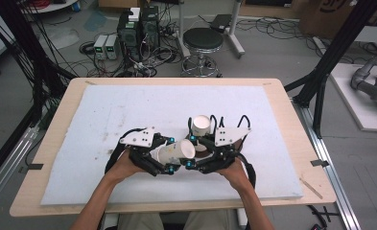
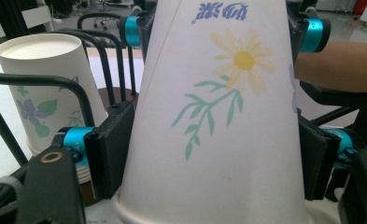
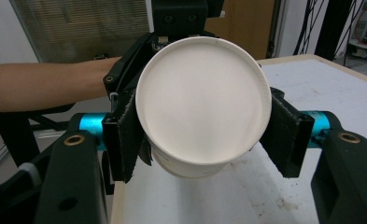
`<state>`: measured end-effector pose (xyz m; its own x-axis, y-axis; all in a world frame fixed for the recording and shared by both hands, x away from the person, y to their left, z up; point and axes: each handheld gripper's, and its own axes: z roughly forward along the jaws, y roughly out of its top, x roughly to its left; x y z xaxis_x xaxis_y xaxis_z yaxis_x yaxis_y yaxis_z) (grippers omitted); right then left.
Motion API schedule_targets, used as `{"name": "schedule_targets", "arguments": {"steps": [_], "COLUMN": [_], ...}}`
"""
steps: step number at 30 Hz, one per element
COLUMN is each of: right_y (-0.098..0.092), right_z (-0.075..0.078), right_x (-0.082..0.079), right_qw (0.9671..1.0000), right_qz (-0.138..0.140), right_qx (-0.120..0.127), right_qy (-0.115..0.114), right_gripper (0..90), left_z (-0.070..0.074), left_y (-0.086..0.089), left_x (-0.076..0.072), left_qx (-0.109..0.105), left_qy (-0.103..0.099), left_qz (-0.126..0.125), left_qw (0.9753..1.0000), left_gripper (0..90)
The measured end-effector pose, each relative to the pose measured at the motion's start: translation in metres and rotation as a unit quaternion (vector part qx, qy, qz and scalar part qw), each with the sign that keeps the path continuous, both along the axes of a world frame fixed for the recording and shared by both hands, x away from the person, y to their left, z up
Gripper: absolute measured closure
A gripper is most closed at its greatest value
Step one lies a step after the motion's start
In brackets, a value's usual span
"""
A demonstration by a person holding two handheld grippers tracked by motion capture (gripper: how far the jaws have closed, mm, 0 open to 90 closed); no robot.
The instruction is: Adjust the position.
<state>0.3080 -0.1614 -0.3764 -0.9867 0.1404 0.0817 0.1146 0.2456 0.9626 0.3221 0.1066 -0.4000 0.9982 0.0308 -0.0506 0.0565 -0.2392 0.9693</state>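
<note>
A white paper cup (image 1: 177, 152) with a yellow flower print (image 2: 218, 93) lies on its side just above the white foam mat (image 1: 128, 110). My left gripper (image 1: 169, 154) is shut on its wide rim end (image 2: 214, 154). From the opposite side my right gripper (image 1: 191, 152) is shut on its narrow base end (image 3: 204, 135), and the round white base (image 3: 203, 98) faces that camera. A second paper cup (image 1: 202, 125) with a blue flower print (image 2: 41, 93) stands upside down just behind the grippers, on something brown.
The mat covers most of the wooden table (image 1: 291, 143). Past the far edge are a black stool (image 1: 203, 40), electronics boxes (image 1: 138, 28) and loose cables on the floor. Black frame posts (image 1: 330, 57) stand at both sides.
</note>
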Motion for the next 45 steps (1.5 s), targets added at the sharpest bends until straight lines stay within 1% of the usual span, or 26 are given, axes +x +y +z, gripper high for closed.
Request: {"name": "schedule_targets", "arguments": {"steps": [2,4,6,7,8,9,10,19,20,22,23,24,26,28,29,31,33,34,35,37,38,39,41,43,44,45], "right_y": [0.000,0.000,0.000,0.000,0.000,0.000,0.000,-0.001,-0.002,-0.002,-0.002,-0.001,0.001,0.004,0.006,0.011,0.015,0.018,0.020,0.024,0.025,0.027,0.029,0.029,0.029,0.028], "right_z": [0.000,-0.001,-0.001,-0.001,-0.001,-0.001,-0.001,0.000,0.000,0.002,0.003,0.005,0.007,0.010,0.011,0.012,0.013,0.013,0.014,0.015,0.016,0.017,0.019,0.021,0.022,0.022], "right_x": [0.000,0.000,0.000,0.000,0.000,0.000,0.000,0.000,0.000,-0.001,-0.002,-0.003,-0.004,-0.006,-0.007,-0.009,-0.009,-0.008,-0.008,-0.006,-0.006,-0.005,-0.005,-0.004,-0.003,-0.003], "right_qw": [1.0000,1.0000,1.0000,1.0000,1.0000,0.9999,0.9999,0.9999,0.9999,0.9998,0.9997,0.9992,0.9981,0.9965,0.9951,0.9914,0.9878,0.9854,0.9824,0.9762,0.9745,0.9715,0.9673,0.9643,0.9635,0.9626], "right_qz": [-0.001,0.000,-0.002,0.002,0.008,0.010,0.008,0.004,0.002,0.000,-0.002,-0.006,-0.006,0.003,0.004,0.004,0.004,0.005,0.006,0.006,0.008,0.011,0.013,0.009,0.009,0.008], "right_qx": [-0.001,0.000,-0.003,-0.004,-0.002,0.001,-0.002,-0.007,-0.009,-0.017,-0.026,-0.039,-0.061,-0.083,-0.098,-0.129,-0.154,-0.168,-0.184,-0.214,-0.222,-0.235,-0.251,-0.263,-0.266,-0.269], "right_qy": [0.001,0.001,-0.006,-0.006,-0.001,0.010,0.010,0.007,0.007,0.005,-0.001,-0.002,-0.008,-0.010,-0.012,-0.023,-0.026,-0.028,-0.030,-0.032,-0.031,-0.031,-0.032,-0.034,-0.032,-0.032], "right_gripper": [37.1,36.7,34.4,28.6,19.3,14.2,14.2,14.0,14.1,14.0,14.0,14.0,14.0,14.1,14.1,14.1,14.2,14.2,14.2,14.2,14.2,14.2,14.2,14.3,14.3,14.3], "left_z": [0.000,0.000,0.000,0.000,0.000,0.000,0.000,0.001,0.001,0.003,0.005,0.007,0.012,0.018,0.020,0.025,0.029,0.031,0.033,0.037,0.039,0.041,0.042,0.043,0.044,0.043], "left_y": [0.000,0.000,0.000,0.000,0.000,0.000,0.001,0.002,0.003,0.005,0.007,0.008,0.012,0.015,0.016,0.019,0.020,0.020,0.020,0.020,0.021,0.021,0.021,0.021,0.020,0.020], "left_x": [-0.001,-0.001,-0.001,-0.001,-0.001,-0.001,0.000,-0.001,-0.002,-0.004,-0.005,-0.006,-0.007,-0.007,-0.007,-0.006,-0.006,-0.006,-0.005,-0.004,-0.003,-0.002,-0.002,-0.002,-0.002,-0.002], "left_qx": [0.000,0.001,0.004,0.005,0.006,0.005,0.007,0.009,0.012,0.030,0.048,0.066,0.112,0.155,0.174,0.206,0.238,0.252,0.265,0.282,0.286,0.294,0.295,0.303,0.308,0.309], "left_qy": [-0.004,-0.004,-0.004,-0.003,-0.003,-0.001,-0.004,-0.005,-0.005,-0.011,-0.014,-0.016,-0.020,-0.022,-0.019,-0.014,-0.010,-0.008,-0.010,-0.014,-0.010,-0.010,-0.011,-0.011,-0.009,-0.009], "left_qz": [0.000,0.001,0.003,0.005,0.008,0.009,0.008,0.010,0.010,0.010,0.011,0.010,0.004,0.003,0.003,0.001,-0.003,-0.003,-0.002,0.001,0.003,0.000,0.004,0.004,0.002,0.002], "left_qw": [1.0000,1.0000,1.0000,1.0000,0.9999,0.9999,0.9999,0.9999,0.9999,0.9994,0.9987,0.9977,0.9935,0.9876,0.9846,0.9785,0.9712,0.9676,0.9643,0.9594,0.9581,0.9557,0.9554,0.9529,0.9513,0.9511], "left_gripper": [29.0,29.3,29.0,29.0,29.0,29.0,29.1,29.3,29.4,29.4,29.4,29.4,29.4,29.4,29.4,29.4,29.4,29.4,29.4,29.4,29.4,29.4,29.4,29.3,29.4,29.3]}}
